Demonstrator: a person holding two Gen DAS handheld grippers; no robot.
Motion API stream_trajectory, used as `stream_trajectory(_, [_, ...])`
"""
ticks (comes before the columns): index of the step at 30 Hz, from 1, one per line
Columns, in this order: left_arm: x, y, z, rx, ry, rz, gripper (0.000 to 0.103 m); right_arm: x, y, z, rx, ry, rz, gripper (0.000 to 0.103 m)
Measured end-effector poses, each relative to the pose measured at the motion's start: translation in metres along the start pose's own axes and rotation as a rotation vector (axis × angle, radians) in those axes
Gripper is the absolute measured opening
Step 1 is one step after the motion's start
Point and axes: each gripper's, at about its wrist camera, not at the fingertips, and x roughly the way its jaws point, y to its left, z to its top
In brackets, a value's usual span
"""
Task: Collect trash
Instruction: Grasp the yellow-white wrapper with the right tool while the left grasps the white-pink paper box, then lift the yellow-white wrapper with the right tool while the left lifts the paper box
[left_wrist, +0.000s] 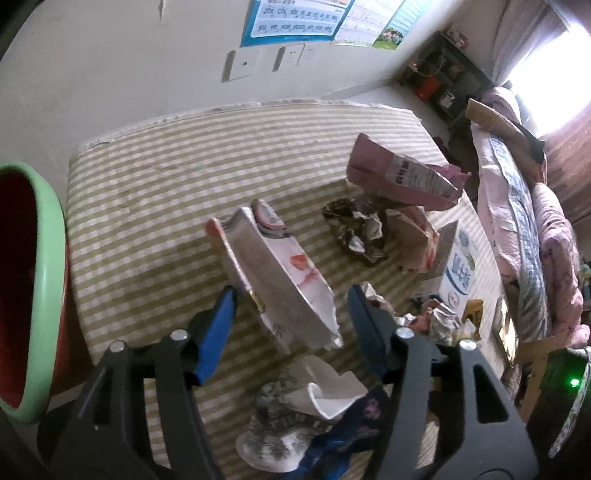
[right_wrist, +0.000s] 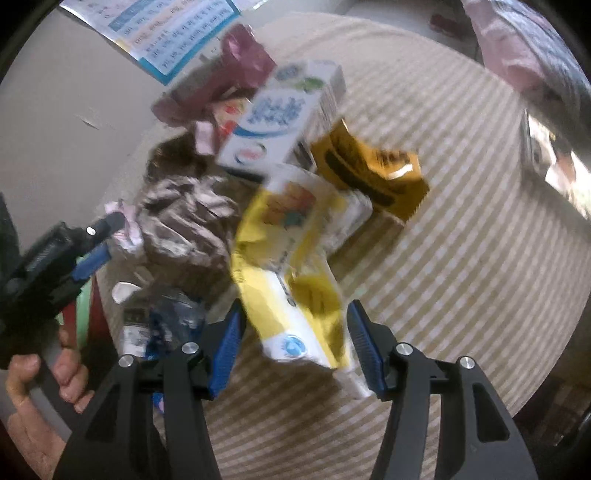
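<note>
Trash lies on a striped table (left_wrist: 155, 177). My left gripper (left_wrist: 291, 295) is open, its blue fingers either side of a torn white carton with red marks (left_wrist: 280, 273). A crushed paper cup (left_wrist: 325, 391) lies just below it. My right gripper (right_wrist: 295, 314) is open around a yellow and white wrapper (right_wrist: 295, 266). Behind that wrapper are a white and blue milk carton (right_wrist: 280, 118), a yellow box (right_wrist: 373, 170) and crumpled brown paper (right_wrist: 184, 221). The left gripper also shows in the right wrist view (right_wrist: 99, 236), held by a hand.
A red bin with a green rim (left_wrist: 33, 288) stands at the table's left edge. A pink bag (left_wrist: 399, 173) and crumpled dark wrappers (left_wrist: 358, 225) lie at the far right. A bed with pink bedding (left_wrist: 524, 221) is right of the table. A wall is behind.
</note>
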Motion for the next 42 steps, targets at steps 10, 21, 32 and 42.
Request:
stream_trajectory(10, [0.012,0.005,0.000,-0.019,0.019,0.023,0.046,-0.023,0.016,-0.010,-0.064,-0.087,-0.003,0.028])
stream_trajectory(21, [-0.021,0.014,-0.012,0.001,-0.039,-0.002,0.025,-0.059,0.040,-0.019,-0.128,-0.216,0.054,0.027])
stream_trajectory(32, [-0.037,0.015,-0.021,0.061,-0.067,0.053,0.050,-0.061,0.045,-0.021,-0.130,-0.213,0.081,0.027])
stream_trajectory(42, [-0.010,0.022,-0.012,0.035,-0.019,0.102,0.044,-0.061,0.053,-0.021,-0.149,-0.220,0.105,0.027])
